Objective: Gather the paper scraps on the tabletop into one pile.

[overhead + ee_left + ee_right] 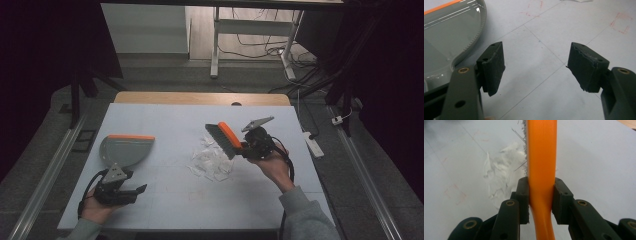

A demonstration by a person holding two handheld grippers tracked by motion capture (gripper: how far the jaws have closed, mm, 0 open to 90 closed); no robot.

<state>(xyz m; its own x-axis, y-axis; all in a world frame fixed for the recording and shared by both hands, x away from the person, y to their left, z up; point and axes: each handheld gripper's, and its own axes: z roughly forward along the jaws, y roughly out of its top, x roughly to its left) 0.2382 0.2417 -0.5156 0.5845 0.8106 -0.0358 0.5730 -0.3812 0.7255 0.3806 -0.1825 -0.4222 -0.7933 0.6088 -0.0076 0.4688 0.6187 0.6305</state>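
White table (165, 200) carries one brush (226, 138) clamped in the right gripper (246, 148) above one paper pile (210, 160), one dustpan (124, 148) just beyond the empty, open left gripper (140, 190).

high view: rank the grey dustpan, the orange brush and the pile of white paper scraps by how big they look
1. Grey dustpan with orange edge, largest.
2. Pile of white paper scraps, close behind, so unsure.
3. Orange-handled brush, smallest.
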